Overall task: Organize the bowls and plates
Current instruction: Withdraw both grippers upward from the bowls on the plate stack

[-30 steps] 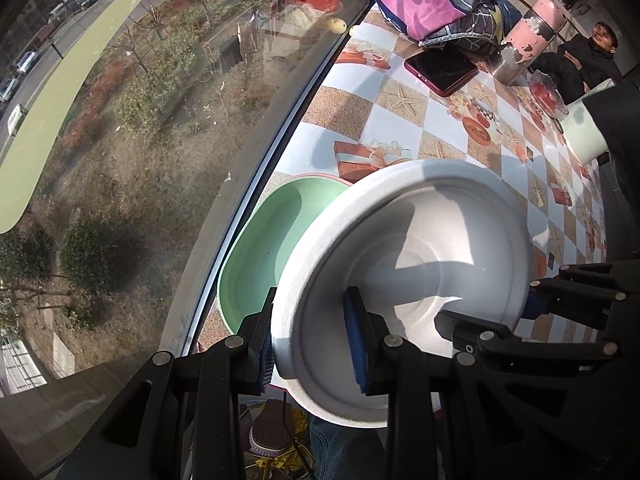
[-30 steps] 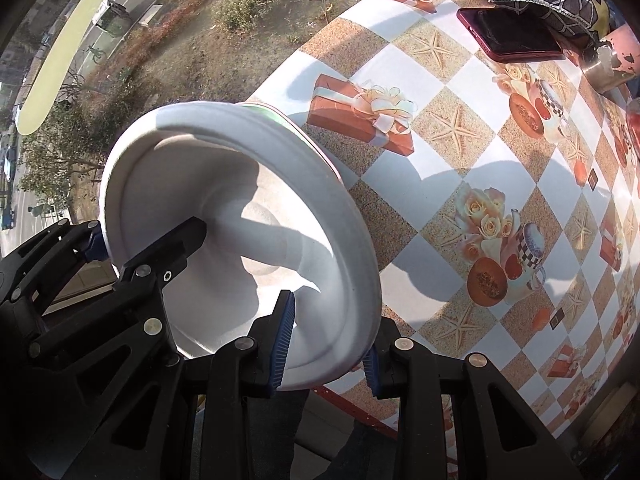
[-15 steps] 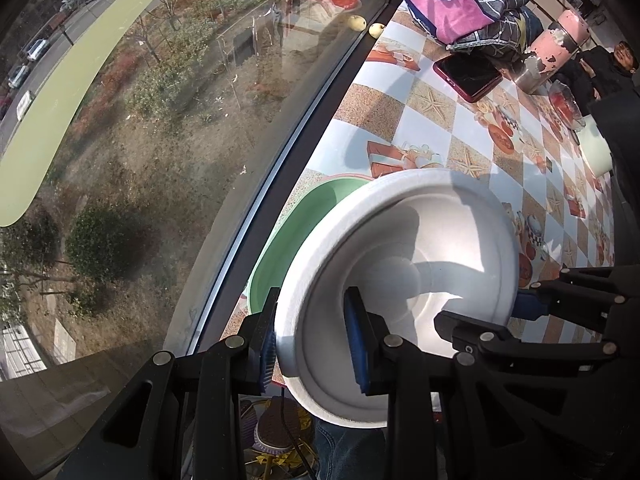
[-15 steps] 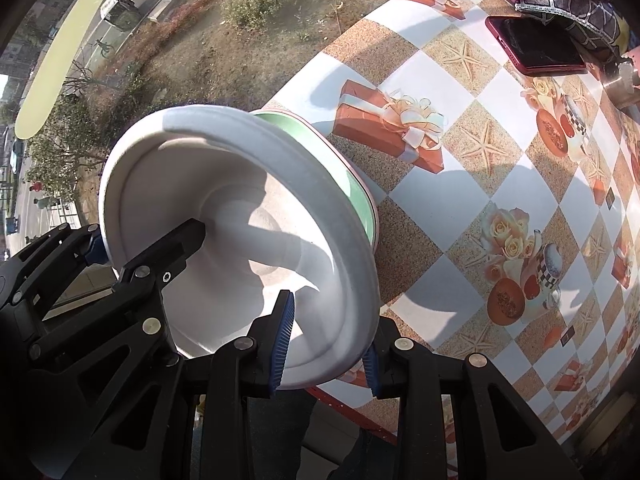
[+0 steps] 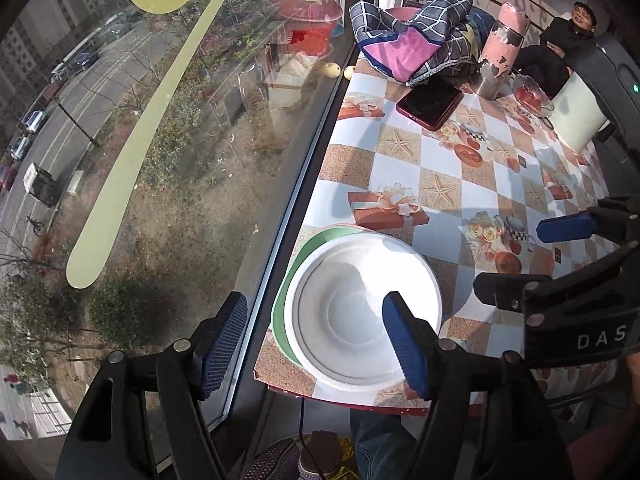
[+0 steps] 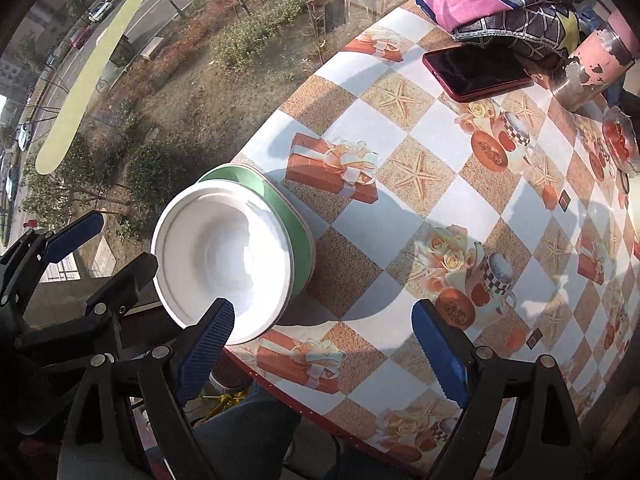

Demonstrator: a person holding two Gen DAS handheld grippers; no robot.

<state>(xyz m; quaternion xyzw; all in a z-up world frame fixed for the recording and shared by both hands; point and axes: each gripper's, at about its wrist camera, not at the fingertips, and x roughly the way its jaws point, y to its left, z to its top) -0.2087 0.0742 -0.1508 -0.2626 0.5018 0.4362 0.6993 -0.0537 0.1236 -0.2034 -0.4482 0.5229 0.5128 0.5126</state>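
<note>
Two dishes sit stacked at the table corner: one white bowl [image 5: 362,312] resting in one green bowl [image 5: 288,300]. Farther along the table [image 6: 404,312] lie one red phone [image 6: 476,72], one heap of checked cloth [image 6: 504,0], one pink flask [image 6: 592,68], one glass dish [image 6: 620,144] with red contents and one cream cup [image 5: 576,116]. Two grippers show, the left gripper [image 5: 316,336] and the right gripper [image 6: 324,348], each with two blue pads.

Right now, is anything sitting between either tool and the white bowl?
Nothing visible. The white bowl sits in the green bowl; the left tool and right tool, jaws just opened, hang above it.
</note>
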